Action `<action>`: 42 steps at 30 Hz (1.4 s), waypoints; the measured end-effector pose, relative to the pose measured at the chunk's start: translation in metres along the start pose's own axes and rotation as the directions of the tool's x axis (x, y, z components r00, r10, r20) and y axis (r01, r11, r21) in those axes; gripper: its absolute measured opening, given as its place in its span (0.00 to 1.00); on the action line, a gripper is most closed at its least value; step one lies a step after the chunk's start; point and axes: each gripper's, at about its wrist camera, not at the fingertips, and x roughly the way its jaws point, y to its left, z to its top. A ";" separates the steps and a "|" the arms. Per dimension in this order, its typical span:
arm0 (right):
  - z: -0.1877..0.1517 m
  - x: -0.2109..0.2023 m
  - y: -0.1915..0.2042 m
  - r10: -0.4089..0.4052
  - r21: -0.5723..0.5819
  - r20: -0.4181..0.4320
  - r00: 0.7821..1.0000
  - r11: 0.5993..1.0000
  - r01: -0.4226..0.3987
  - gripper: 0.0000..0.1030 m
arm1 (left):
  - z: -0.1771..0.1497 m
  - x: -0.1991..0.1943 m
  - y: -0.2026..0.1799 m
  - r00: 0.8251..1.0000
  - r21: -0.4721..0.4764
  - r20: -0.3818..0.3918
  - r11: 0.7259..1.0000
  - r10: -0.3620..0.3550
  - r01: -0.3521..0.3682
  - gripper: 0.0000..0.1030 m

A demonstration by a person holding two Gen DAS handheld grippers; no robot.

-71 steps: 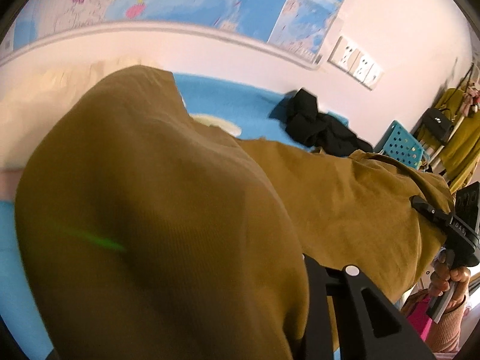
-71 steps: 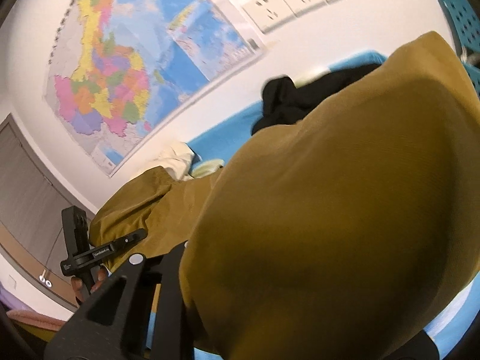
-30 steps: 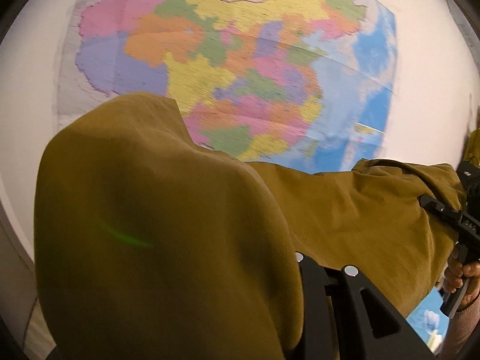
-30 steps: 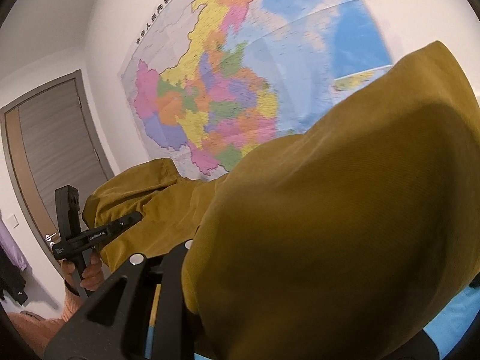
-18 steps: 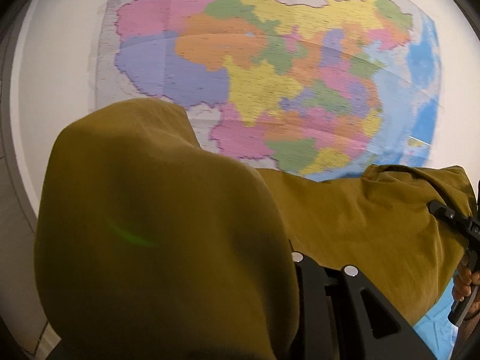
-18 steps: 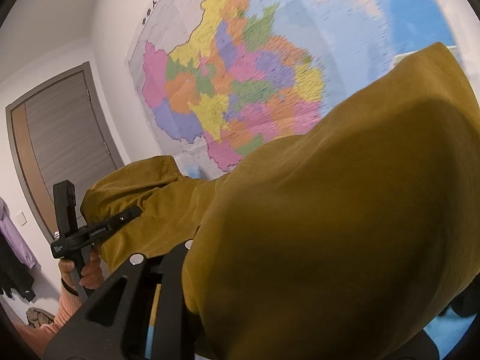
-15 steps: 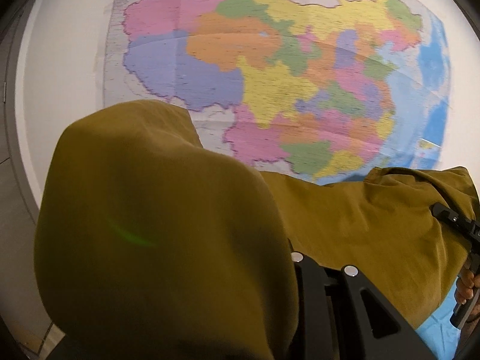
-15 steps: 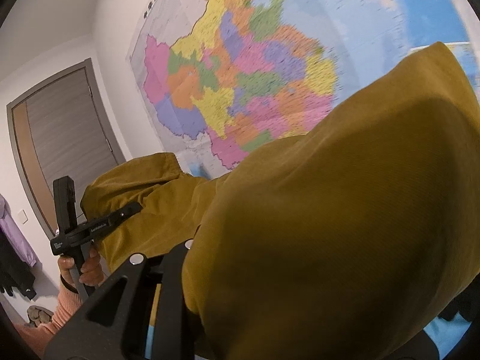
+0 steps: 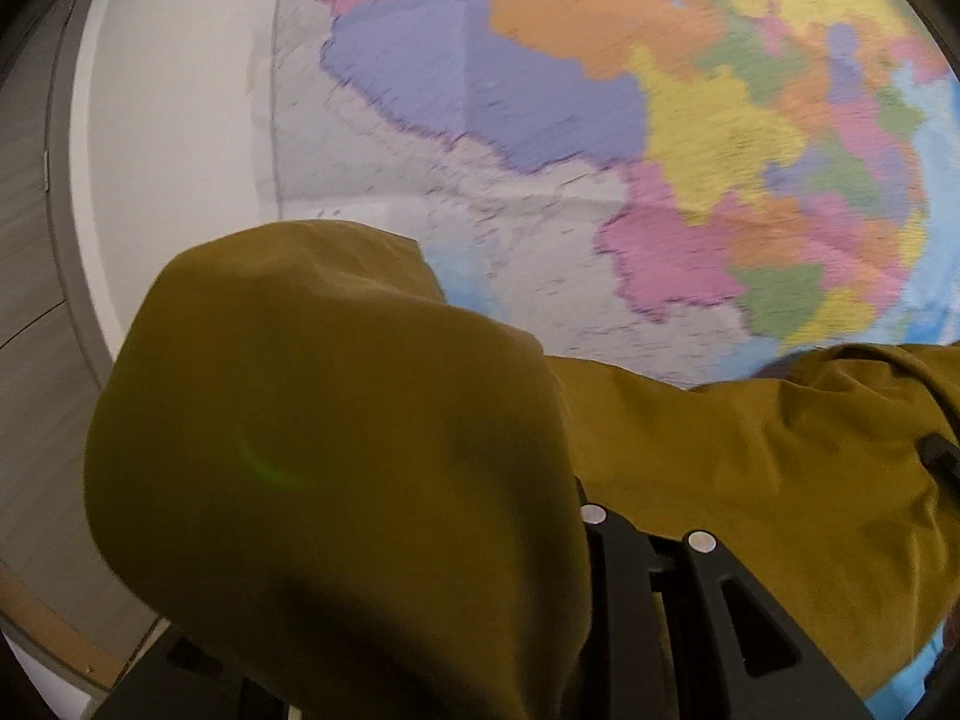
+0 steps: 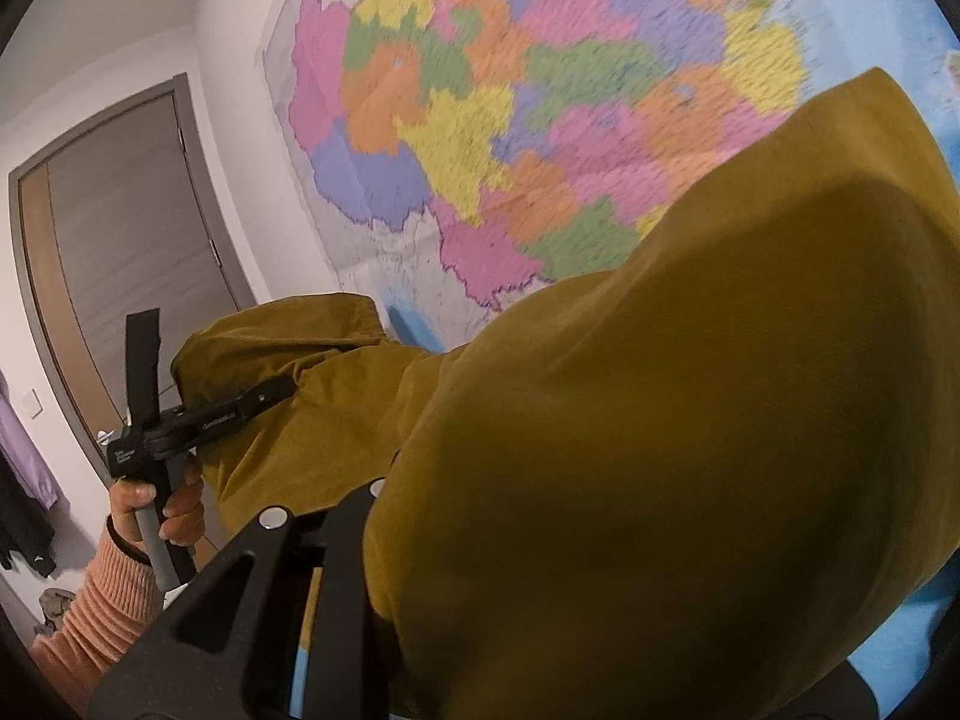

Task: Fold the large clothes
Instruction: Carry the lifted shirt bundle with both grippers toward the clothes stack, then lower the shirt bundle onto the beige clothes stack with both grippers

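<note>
Mustard corduroy garment (image 10: 630, 450) hung stretched in air between both grippers, in front of wall map (image 10: 540, 120). Left gripper (image 10: 282, 387) pinched narrow on cloth edge; hand (image 10: 159, 510) gripped handle. Right gripper (image 9: 936, 456) buried in cloth folds, narrow clamp on fabric. Cloth draped over both cameras' fingers, tips hidden. Grey door (image 10: 120, 252) at left.

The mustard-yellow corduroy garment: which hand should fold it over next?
Probably neither alone: the left hand-held gripper and right hand-held gripper each pinch the mustard-yellow corduroy garment, stretched between them.
</note>
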 end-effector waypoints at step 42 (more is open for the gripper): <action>-0.039 -0.039 -0.027 0.008 -0.061 -0.174 0.985 0.998 -0.019 0.32 | -0.070 0.064 0.081 0.951 -0.122 -0.147 0.949 0.272 -0.291 0.63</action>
